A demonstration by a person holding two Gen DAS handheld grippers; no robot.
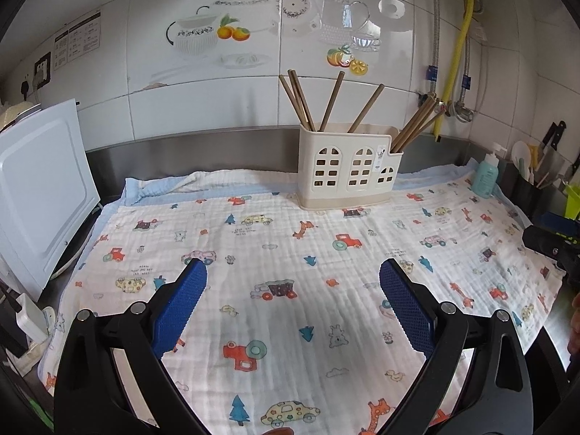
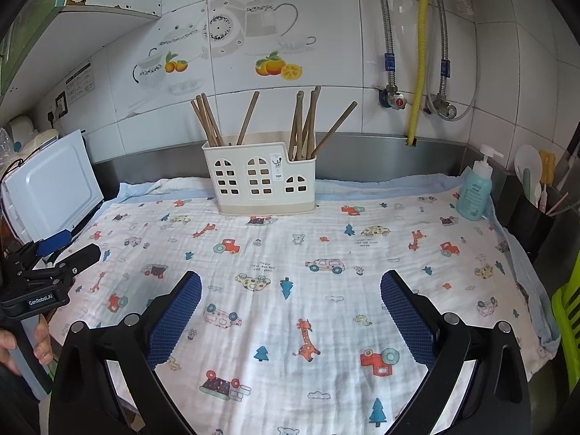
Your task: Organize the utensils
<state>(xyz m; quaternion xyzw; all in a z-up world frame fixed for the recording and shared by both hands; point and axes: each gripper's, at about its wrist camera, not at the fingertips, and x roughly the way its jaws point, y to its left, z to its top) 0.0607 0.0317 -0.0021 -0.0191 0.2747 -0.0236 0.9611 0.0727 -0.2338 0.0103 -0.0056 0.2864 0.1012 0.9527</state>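
From the left wrist camera, the left gripper (image 1: 293, 272) hangs over the printed cloth (image 1: 290, 253) with its jaws spread wide and nothing between the blue pads. Straight ahead, at the far edge of the surface against the steel backsplash, stands the cream utensil holder (image 1: 348, 170) with window cut-outs, and the wooden chopsticks (image 1: 301, 101) stand tilted inside it, some in the tall left section, a bunch leaning out of the low right compartment. A white appliance (image 1: 43, 195) sits at the left, a blue pump bottle (image 1: 485, 177) at the right edge of the cloth. Over to the right wrist camera: the right gripper (image 2: 290, 281) also has its jaws released, empty above the cloth (image 2: 290, 253). The utensil holder (image 2: 259, 185) is ahead and a little left, chopsticks (image 2: 304, 123) upright in both sections. The left gripper (image 2: 69, 250) shows at far left, a hand (image 2: 41, 340) on its handle.
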